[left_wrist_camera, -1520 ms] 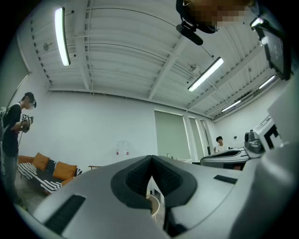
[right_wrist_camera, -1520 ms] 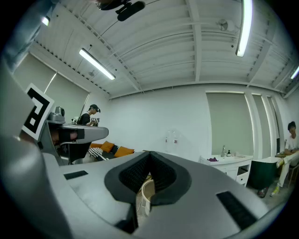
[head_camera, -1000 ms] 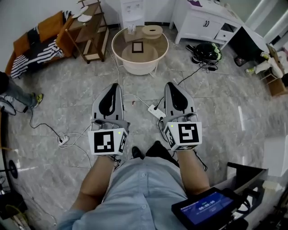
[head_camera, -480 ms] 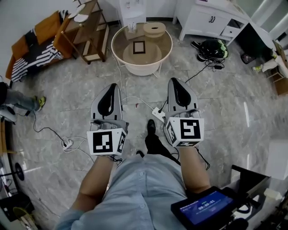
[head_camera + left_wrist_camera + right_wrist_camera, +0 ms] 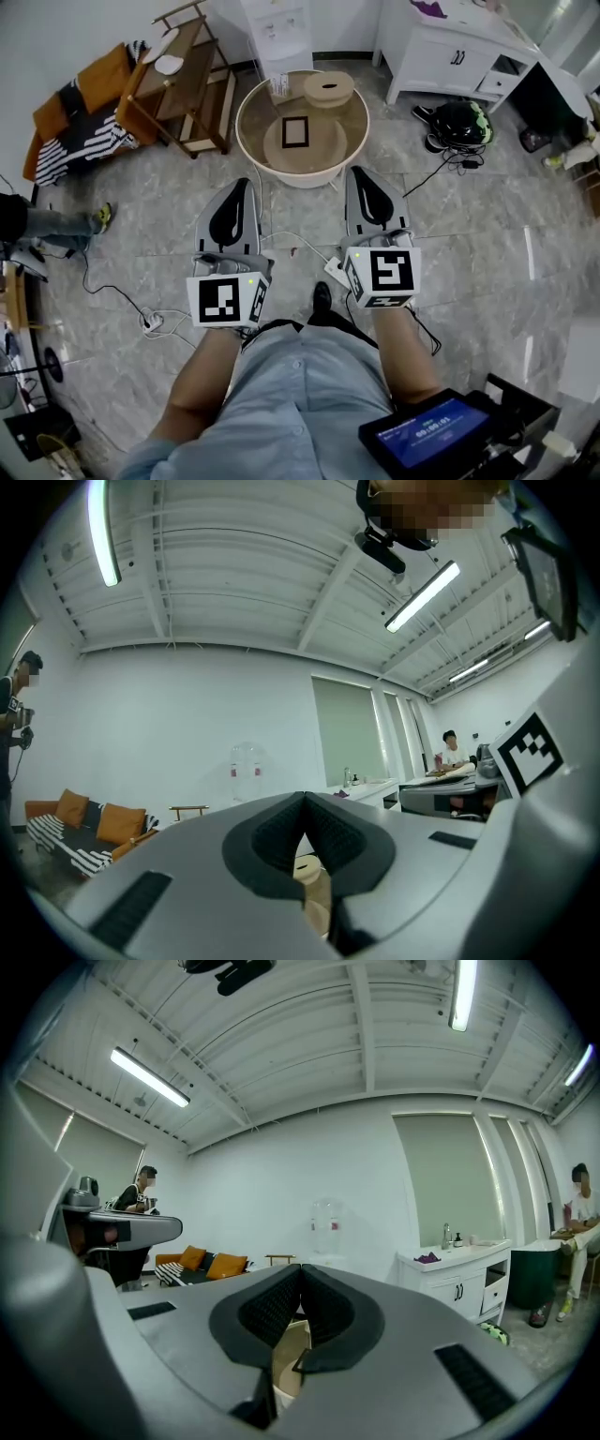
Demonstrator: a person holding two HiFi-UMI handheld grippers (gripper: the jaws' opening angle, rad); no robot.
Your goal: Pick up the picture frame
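A small dark picture frame [image 5: 295, 130] lies flat on the round glass-topped table [image 5: 248, 120] ahead in the head view. My left gripper [image 5: 242, 182] and my right gripper [image 5: 360, 172] are held level side by side, their tips just short of the table's near rim. Both are shut with nothing between the jaws; each gripper view shows its tips meeting, left gripper [image 5: 304, 796], right gripper [image 5: 300, 1267]. The table's pale edge [image 5: 289, 1352] shows through the gap under the right jaws.
A round wooden stool [image 5: 327, 88] stands on the table's far side. A wooden shelf [image 5: 183, 82] and an orange sofa [image 5: 82, 112] lie to the left, a white cabinet [image 5: 457, 52] to the right. Cables and a power strip [image 5: 334, 272] cross the floor between the grippers.
Both grippers and the person have moved forward toward the round table, which now sits nearer and larger in the head view. The jaws stayed shut.
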